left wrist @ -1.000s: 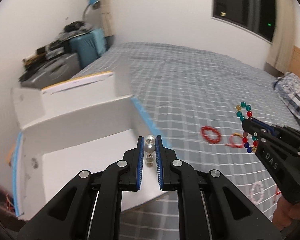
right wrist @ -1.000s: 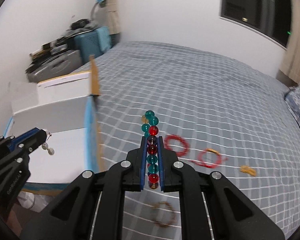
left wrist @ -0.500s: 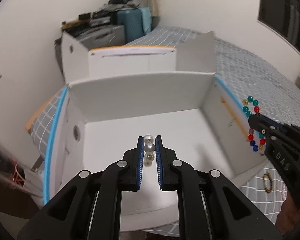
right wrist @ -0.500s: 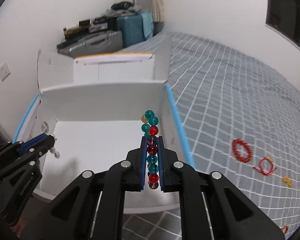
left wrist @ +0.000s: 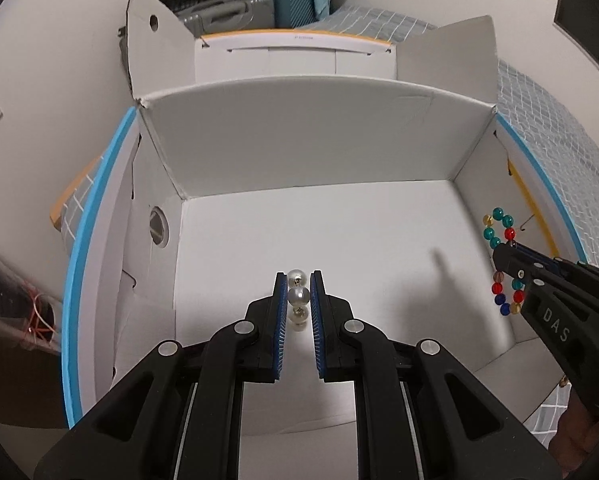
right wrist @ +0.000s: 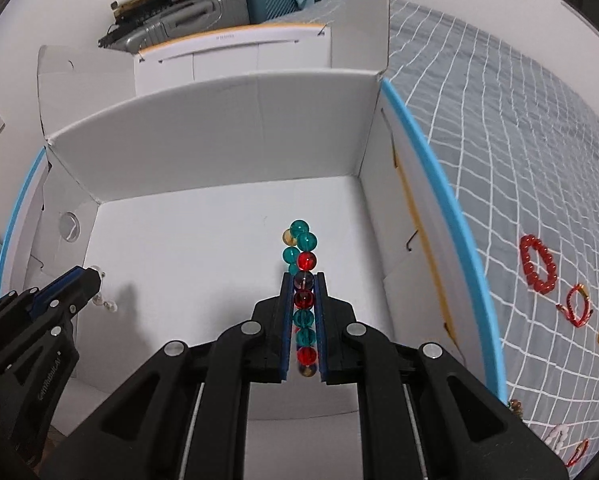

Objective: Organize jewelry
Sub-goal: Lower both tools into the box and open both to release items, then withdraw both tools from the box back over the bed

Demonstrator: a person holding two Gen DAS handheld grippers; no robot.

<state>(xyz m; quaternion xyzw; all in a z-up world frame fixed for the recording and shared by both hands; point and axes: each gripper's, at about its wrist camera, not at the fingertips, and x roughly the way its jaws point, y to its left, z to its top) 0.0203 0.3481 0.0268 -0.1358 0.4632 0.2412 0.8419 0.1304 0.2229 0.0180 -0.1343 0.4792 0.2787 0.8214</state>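
Observation:
My left gripper (left wrist: pixel 298 277) is shut on a pearl bead piece (left wrist: pixel 298 296) and holds it over the floor of an open white cardboard box (left wrist: pixel 299 136). My right gripper (right wrist: pixel 303 278) is shut on a bracelet of teal, red and dark beads (right wrist: pixel 302 256), also held above the box floor (right wrist: pixel 187 240), right of centre. In the left wrist view the right gripper (left wrist: pixel 503 248) shows at the right with the bracelet (left wrist: pixel 499 232). In the right wrist view the left gripper (right wrist: pixel 93 274) shows at the lower left with the pearls (right wrist: pixel 109 305).
The box has blue-edged flaps (right wrist: pixel 435 184) and stands at the edge of a bed with a grey checked cover (right wrist: pixel 519 140). On the cover lie a red bead bracelet (right wrist: pixel 539 264), a red cord bracelet (right wrist: pixel 577 306) and small pieces. Suitcases (left wrist: pixel 259 0) stand behind.
Both grippers have swung left from over the bed to above the box, then moved further in over its floor. Each still holds its piece.

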